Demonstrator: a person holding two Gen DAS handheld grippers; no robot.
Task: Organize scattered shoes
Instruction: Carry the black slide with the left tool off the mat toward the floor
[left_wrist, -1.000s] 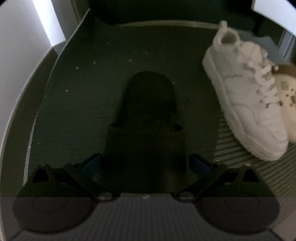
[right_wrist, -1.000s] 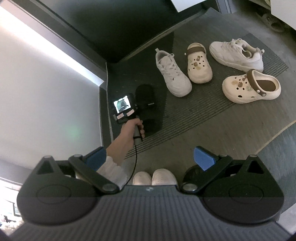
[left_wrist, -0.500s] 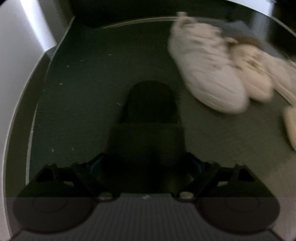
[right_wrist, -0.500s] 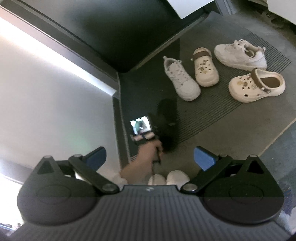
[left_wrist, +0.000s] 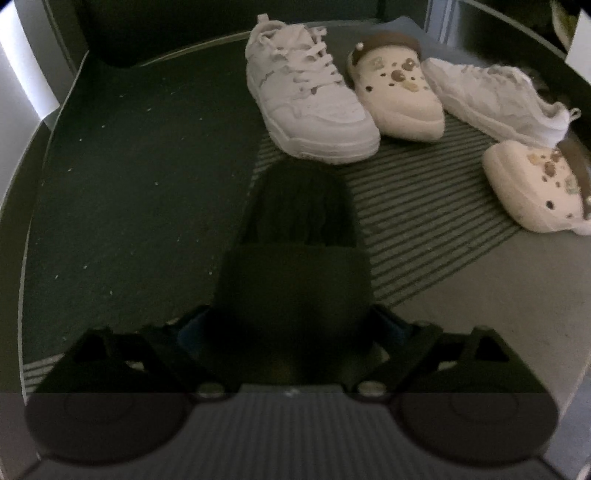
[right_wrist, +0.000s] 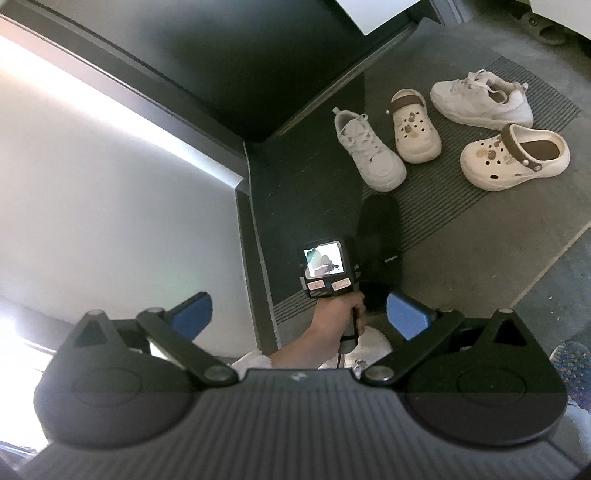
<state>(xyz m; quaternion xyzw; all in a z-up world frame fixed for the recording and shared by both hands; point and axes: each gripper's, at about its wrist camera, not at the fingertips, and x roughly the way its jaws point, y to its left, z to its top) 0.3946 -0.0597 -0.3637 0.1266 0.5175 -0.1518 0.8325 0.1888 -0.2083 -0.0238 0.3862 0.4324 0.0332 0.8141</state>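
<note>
Since a second before, the left gripper (left_wrist: 291, 325) had pulled back from the mat's dark corner, carrying the black slipper (left_wrist: 299, 229) with it, so that all four pale shoes had come into its view instead of one sneaker and a sliver of clog. The slipper sat pinched between the left fingers, toe pointing to 12 o'clock, its tip now over the border between the dark mat (left_wrist: 147, 166) and the striped mat (left_wrist: 424, 229). In the right wrist view the same slipper (right_wrist: 380, 236) hung ahead of the hand (right_wrist: 340, 314) that gripped the left tool's handle, with the tool's small screen (right_wrist: 325, 258) lit at its 9 o'clock.

At the slipper's 12 o'clock, just beyond its toe, stood a white sneaker (left_wrist: 306, 99), toe toward the camera. A cream clog (left_wrist: 399, 92) with a brown strap lay touching it at 3 o'clock. Further on at 3 o'clock a second sneaker (left_wrist: 495, 99) lay crosswise, and a second clog (left_wrist: 539, 184) sat just in front of it, at the slipper's 2 o'clock.

The right gripper (right_wrist: 299, 314) hovered high above the floor, its blue-padded fingers (right_wrist: 406, 314) spread wide and holding nothing. A pale wall (right_wrist: 110, 184) filled that view from 8 to 10 o'clock, and the person's white shoes (right_wrist: 369, 343) showed just beneath the hand.
</note>
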